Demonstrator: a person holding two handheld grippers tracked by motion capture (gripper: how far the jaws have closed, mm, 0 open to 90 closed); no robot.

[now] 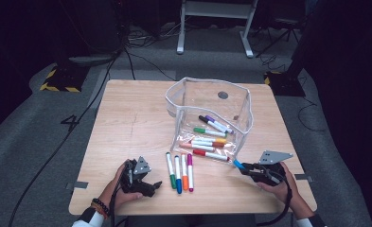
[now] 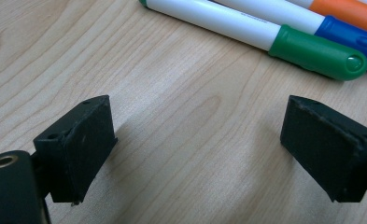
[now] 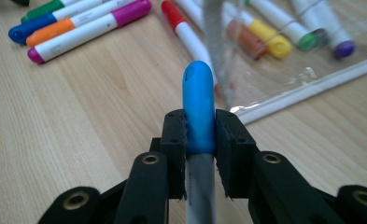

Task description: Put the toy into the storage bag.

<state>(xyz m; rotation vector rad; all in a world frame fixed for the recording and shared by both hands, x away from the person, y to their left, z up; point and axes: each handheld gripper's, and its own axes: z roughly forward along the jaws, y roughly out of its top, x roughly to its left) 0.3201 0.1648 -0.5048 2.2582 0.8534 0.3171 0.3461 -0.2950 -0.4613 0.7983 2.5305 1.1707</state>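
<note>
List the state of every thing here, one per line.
Clear pouch: open, lying on the table, markers inside.
Light-blue marker: capped, clamped in the right tool.
Left tool: open, empty, beside the loose markers.
Four loose markers: capped, side by side on the table.

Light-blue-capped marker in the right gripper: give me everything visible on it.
The light-blue-capped marker with a grey-white barrel is clamped between the right gripper's black fingers at the joint of cap and barrel. The cap is glossy plastic, rounded at the tip, and points toward the clear plastic pouch with white edging. In the high view it sits just off the pouch's near right corner, apparently lifted off the wooden table.
</note>
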